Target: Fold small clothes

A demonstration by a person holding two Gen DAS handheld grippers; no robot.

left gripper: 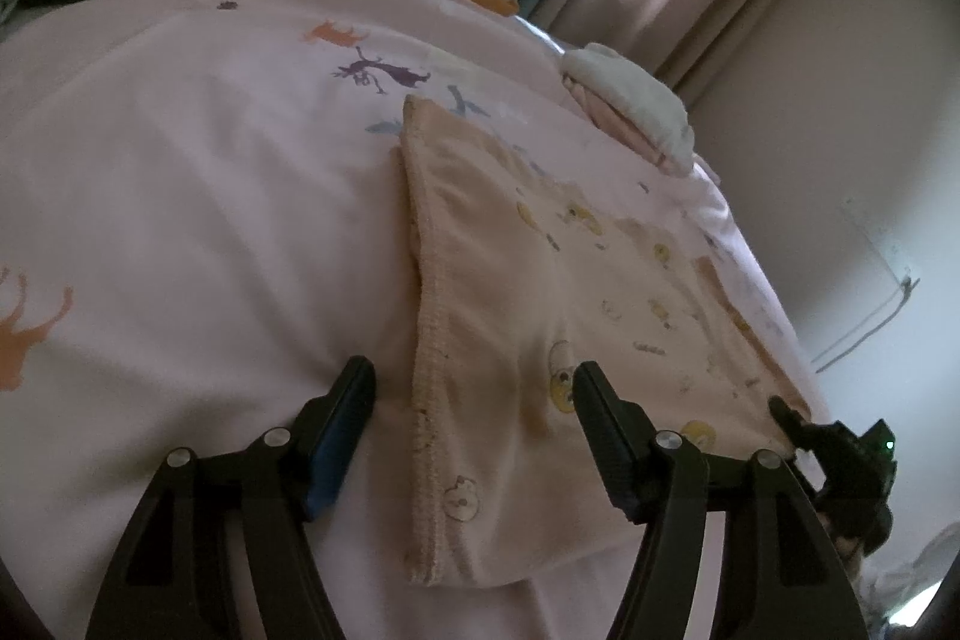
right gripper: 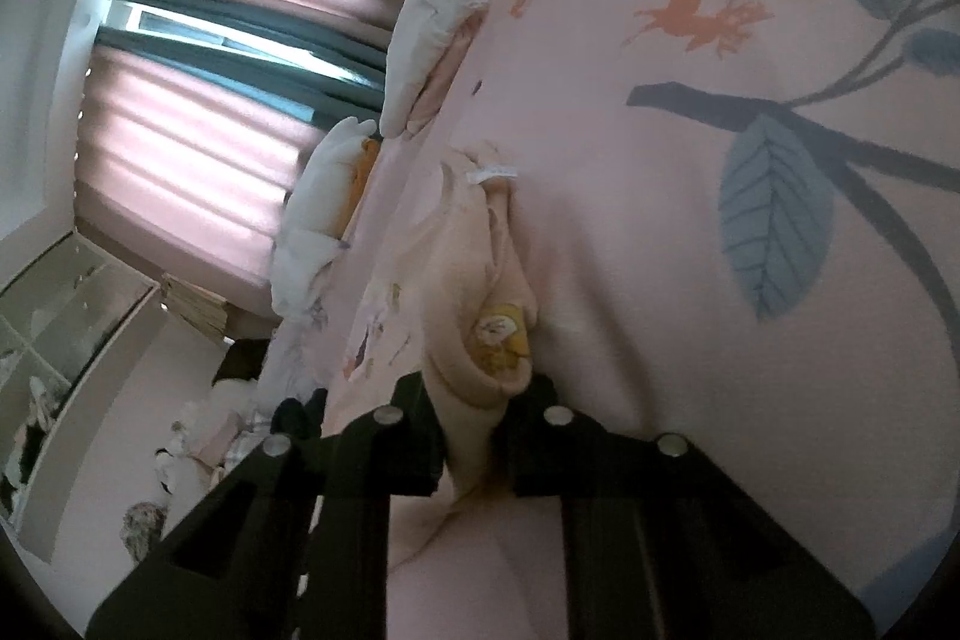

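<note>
Pink bed cover (left gripper: 180,172) holds the little peach cloth (left gripper: 540,292), lying flat. It looks soft and floppy (grab edges). Left gripper (left gripper: 474,406) is wide open over its hem. Right gripper (right gripper: 474,400) pinches its corner.

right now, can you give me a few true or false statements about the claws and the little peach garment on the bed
1. The left claw is open over the peach garment. True.
2. The right claw is open and holds nothing. False: it is shut on a bunched edge of the peach garment.
3. The garment lies on a pink bedsheet printed with animals. True.
4. The garment is plain, with no print. False: it has small yellow cartoon figures.
5. Folded white clothes sit further up the bed. True.
</note>
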